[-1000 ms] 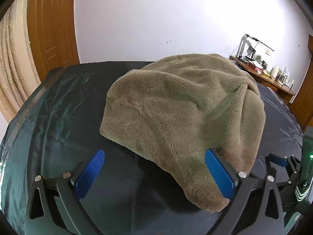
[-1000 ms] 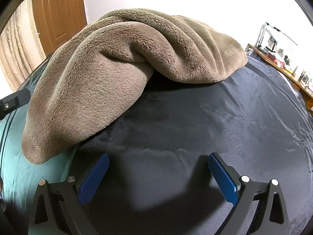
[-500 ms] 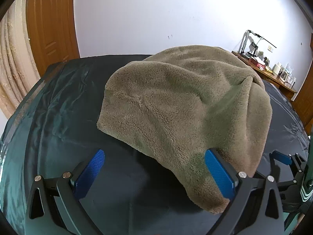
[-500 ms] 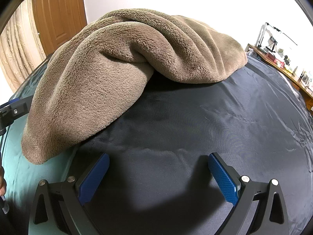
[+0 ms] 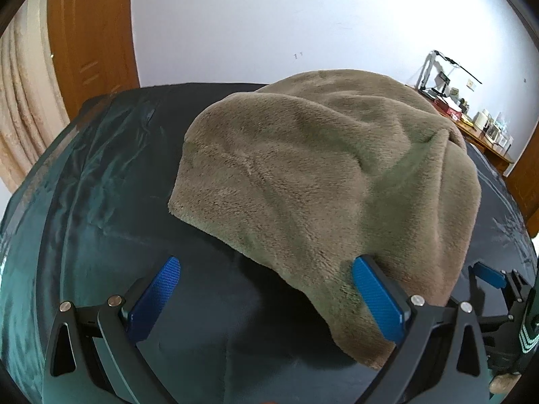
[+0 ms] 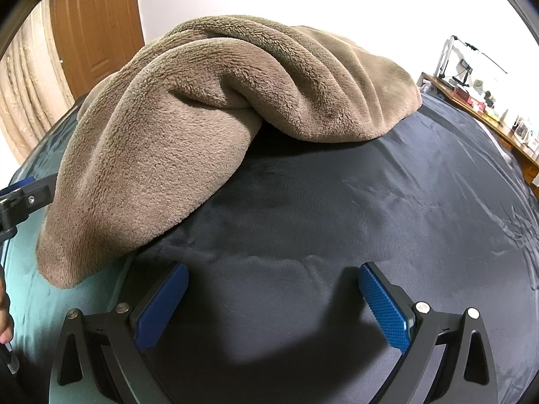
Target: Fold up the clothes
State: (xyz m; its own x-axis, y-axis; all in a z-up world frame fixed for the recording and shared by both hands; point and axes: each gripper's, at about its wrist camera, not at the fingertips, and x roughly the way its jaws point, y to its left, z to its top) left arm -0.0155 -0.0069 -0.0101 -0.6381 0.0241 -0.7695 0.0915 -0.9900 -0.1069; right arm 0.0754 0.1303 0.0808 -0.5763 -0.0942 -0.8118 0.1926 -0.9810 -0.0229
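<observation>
Dark bedsheet [image 6: 370,202] carries a rumpled fleece garment [image 5: 320,175], soft and bulky; both grippers, left gripper [image 5: 266,298] and right gripper [image 6: 273,303], gape wide and empty, and its near hem looks grabbable.

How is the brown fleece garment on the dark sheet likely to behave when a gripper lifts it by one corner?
The fleece garment would probably flop and hang, since it already slumps in soft rolls. Its thick pile suggests bulk without much weight. It may slide easily, as the dark sheet under it looks smooth and shiny.
</observation>
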